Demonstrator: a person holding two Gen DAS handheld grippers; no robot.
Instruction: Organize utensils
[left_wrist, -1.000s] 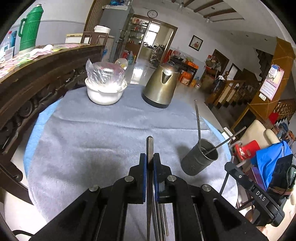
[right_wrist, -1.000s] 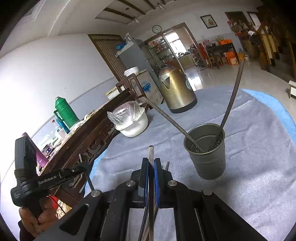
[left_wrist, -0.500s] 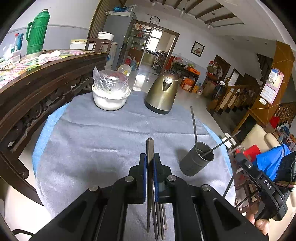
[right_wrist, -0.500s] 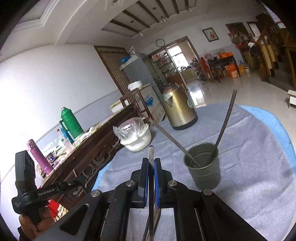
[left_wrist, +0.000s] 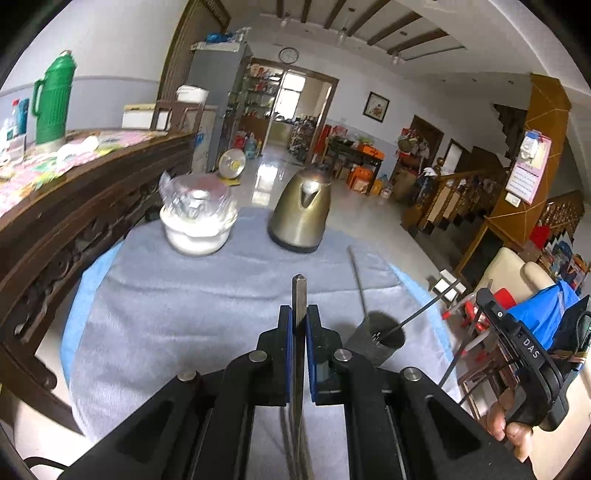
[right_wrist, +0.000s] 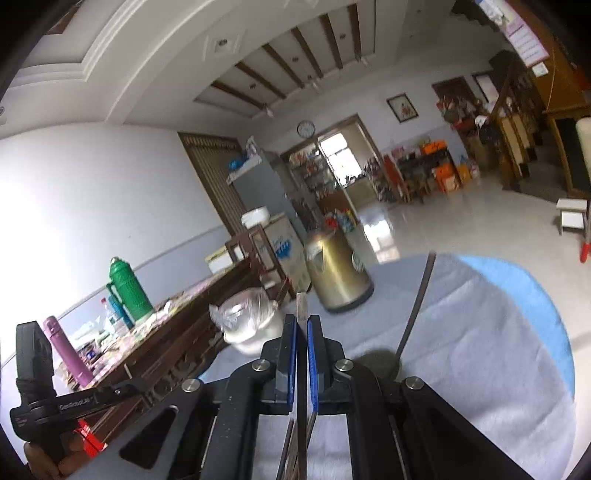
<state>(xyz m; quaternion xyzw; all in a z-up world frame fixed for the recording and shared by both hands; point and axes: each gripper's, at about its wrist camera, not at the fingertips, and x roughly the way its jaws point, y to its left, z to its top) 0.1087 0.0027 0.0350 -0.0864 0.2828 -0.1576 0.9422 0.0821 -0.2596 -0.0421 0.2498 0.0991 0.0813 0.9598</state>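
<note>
Steel utensil (left_wrist: 298, 295) pinched by left gripper (left_wrist: 298, 314) fingers, another utensil (right_wrist: 301, 306) pinched by right gripper (right_wrist: 301, 325) fingers

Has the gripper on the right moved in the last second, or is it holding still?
Yes. The right gripper has lifted and tipped upward: in its own view the metal cup has slid down behind its arms, and the kettle sits lower against more ceiling.

- The table (left_wrist: 177, 295) is covered by a matt, fuzzy grey cloth.
- The kettle (left_wrist: 300, 214) is finished in brushed, gold-toned metal.
- The utensil cup (left_wrist: 376, 341) looks like dull grey metal, though blurred.
- The bowl (left_wrist: 197, 236) is wrapped in glossy plastic film.
- The sideboard (left_wrist: 74, 221) is made of dark carved wood.
</note>
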